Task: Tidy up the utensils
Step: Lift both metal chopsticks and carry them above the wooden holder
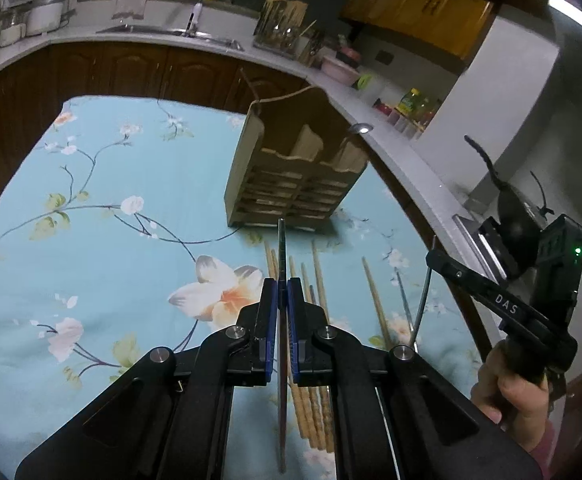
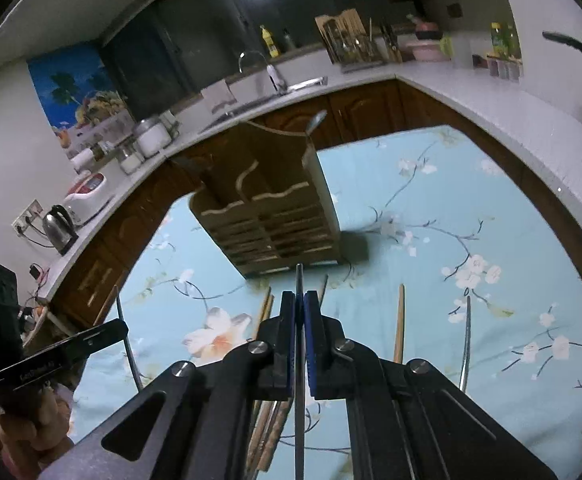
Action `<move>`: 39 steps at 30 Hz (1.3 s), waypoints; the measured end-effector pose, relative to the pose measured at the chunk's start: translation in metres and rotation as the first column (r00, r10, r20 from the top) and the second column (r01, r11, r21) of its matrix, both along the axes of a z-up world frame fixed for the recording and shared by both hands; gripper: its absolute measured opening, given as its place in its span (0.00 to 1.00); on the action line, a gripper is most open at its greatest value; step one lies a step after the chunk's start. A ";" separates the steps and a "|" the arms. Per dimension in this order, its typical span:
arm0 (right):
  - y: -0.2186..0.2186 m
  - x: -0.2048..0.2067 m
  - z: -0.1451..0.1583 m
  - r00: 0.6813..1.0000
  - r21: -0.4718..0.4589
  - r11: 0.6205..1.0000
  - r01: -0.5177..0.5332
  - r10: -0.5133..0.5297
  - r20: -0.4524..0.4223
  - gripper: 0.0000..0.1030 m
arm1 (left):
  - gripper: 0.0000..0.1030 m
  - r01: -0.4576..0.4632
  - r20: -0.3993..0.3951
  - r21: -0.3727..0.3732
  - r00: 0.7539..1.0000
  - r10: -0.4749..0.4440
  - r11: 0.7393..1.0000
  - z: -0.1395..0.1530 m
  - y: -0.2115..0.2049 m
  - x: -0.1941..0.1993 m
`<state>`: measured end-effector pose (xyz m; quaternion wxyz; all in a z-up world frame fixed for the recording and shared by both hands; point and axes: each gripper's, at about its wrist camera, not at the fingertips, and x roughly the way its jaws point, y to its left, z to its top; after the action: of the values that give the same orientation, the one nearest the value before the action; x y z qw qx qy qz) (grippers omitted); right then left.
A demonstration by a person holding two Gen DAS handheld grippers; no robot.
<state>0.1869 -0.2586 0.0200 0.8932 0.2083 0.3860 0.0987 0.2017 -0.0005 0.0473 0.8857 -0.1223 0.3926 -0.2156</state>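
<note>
Both grippers are carrying a utensil towards the wooden utensil holder (image 1: 297,168), which stands upright on the counter (image 1: 103,248) under its blue flowered cloth, with a spoon (image 2: 316,121) already poking out of one compartment. The left gripper (image 1: 282,292) has its jaws clamped on a thin dark utensil (image 1: 281,248), seen edge-on, whose tip points at the foot of the holder. The right gripper (image 2: 300,306) likewise has its jaws pressed together on a slim metal utensil (image 2: 299,280), also edge-on, so what kind it is cannot be told. Loose wooden chopsticks (image 1: 318,268) and another metal piece (image 2: 467,340) lie on the cloth below, between the grippers and the holder, not yet sorted. The step in hand looks like the carry after the pick-up. The next move calls for bringing each piece above the holder's open top, tipping it closer to vertical, and choosing a compartment before letting go; since both pieces aim at the same narrow box, going one at a time seems wise to avoid a clash.
</note>
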 end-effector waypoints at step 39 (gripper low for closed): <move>-0.037 0.079 0.131 0.921 0.030 0.990 0.136 -0.138 0.364 0.04 | 0.04 -0.093 0.389 -0.053 0.915 0.107 0.994 0.145 -0.008 0.057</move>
<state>0.2659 -0.2953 0.1514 0.9537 0.2146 0.1975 0.0739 0.2583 -0.0083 0.1925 0.9539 -0.1115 0.1973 -0.1968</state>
